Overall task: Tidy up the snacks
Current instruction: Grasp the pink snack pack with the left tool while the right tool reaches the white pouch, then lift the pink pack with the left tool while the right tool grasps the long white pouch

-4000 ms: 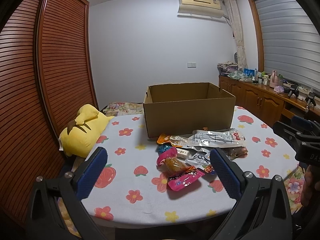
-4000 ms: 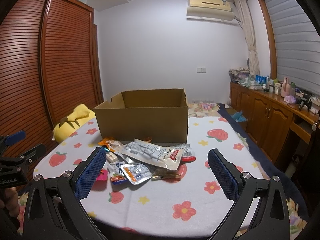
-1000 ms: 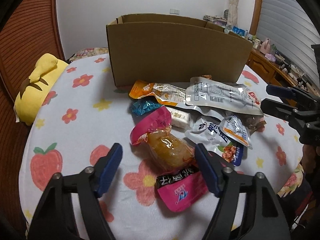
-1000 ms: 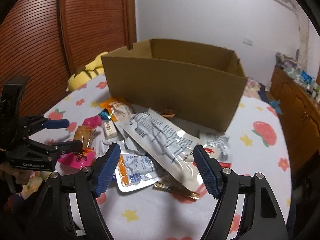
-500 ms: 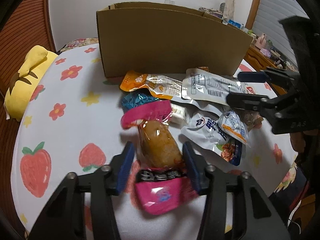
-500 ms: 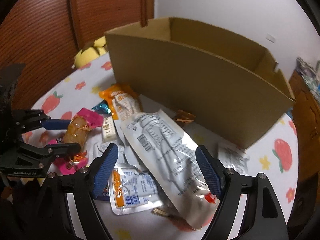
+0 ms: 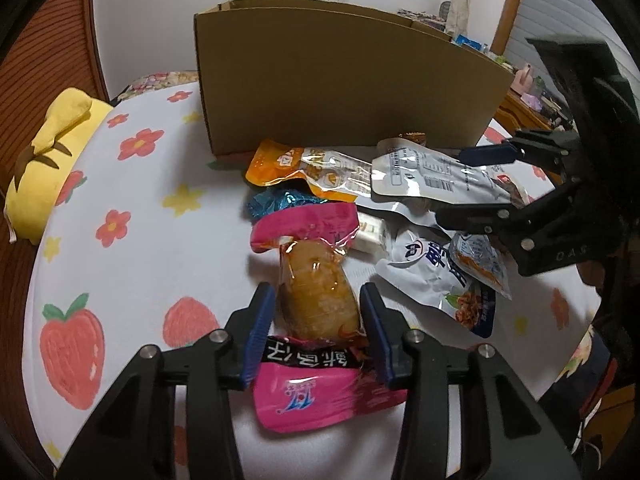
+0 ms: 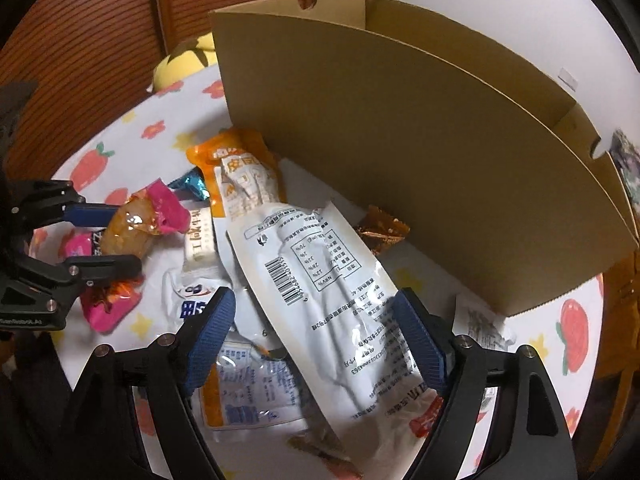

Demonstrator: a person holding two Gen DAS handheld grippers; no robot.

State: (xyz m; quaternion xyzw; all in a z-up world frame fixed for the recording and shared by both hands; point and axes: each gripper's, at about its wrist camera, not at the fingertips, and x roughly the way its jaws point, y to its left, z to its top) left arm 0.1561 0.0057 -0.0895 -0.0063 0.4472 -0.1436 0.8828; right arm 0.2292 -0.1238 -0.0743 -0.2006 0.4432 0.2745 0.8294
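Note:
A pile of snack packets lies on the flowered tablecloth (image 7: 132, 248) in front of an open cardboard box (image 7: 340, 76). My left gripper (image 7: 318, 334) is shut on a pink-ended packet with an orange-brown snack (image 7: 318, 296); it also shows in the right wrist view (image 8: 128, 228). My right gripper (image 8: 316, 340) is open with its pads on either side of a long white packet with a barcode (image 8: 320, 300), seen from the left wrist too (image 7: 436, 176). The box (image 8: 420, 152) stands just behind it.
An orange packet (image 7: 296, 168), a blue wrapper (image 7: 280, 202), a small white bar (image 8: 200, 240), white-and-blue packets (image 7: 440, 276) and a small brown wrapper (image 8: 380, 232) lie in the pile. A yellow plush toy (image 7: 48, 156) lies at the table's left edge. Wooden slatted doors (image 8: 88, 40) stand behind.
Both grippers have come down from a distance to the pile. My left gripper has closed onto the pink-ended packet. My right gripper has moved in over the long white packet, still open.

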